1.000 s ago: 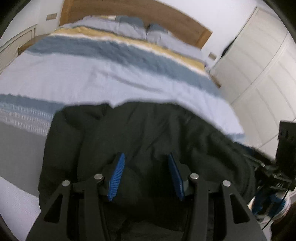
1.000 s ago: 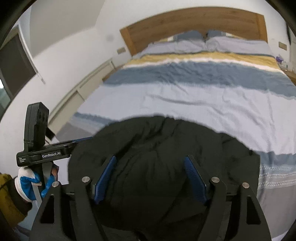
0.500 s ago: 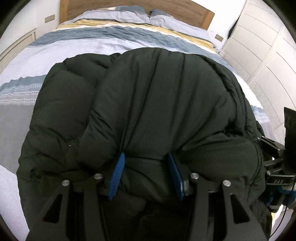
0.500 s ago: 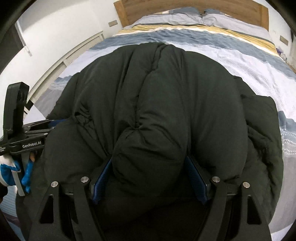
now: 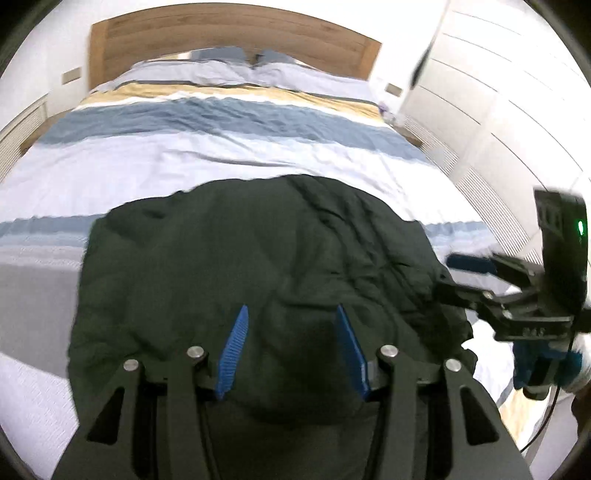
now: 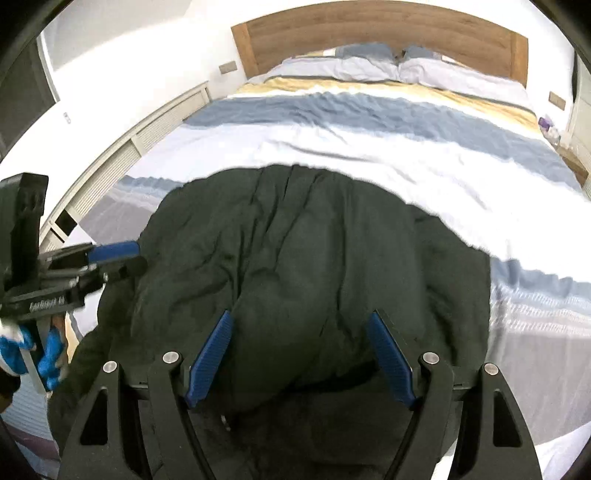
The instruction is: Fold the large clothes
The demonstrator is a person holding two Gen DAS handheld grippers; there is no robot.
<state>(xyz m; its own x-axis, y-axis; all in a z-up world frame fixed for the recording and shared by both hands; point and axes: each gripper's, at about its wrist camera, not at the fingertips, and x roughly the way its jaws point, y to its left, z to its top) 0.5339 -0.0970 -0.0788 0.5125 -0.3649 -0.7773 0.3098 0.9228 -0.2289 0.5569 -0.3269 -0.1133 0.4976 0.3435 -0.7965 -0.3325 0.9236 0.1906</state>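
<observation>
A large dark green puffer jacket lies bunched on the foot of the bed; it also shows in the right wrist view. My left gripper has its blue pads set apart around a thick fold of the jacket's near edge. My right gripper likewise grips a thick fold between its blue pads. The right gripper shows at the jacket's right side in the left wrist view. The left gripper shows at the jacket's left side in the right wrist view.
The bed has a striped blue, white and yellow duvet, two pillows and a wooden headboard. White wardrobe doors stand to the right. A white slatted panel runs along the left.
The jacket was raised close in front of both cameras half a second ago; now it is lowered and spread flatter on the bed. Both grippers still hold its near edge.
</observation>
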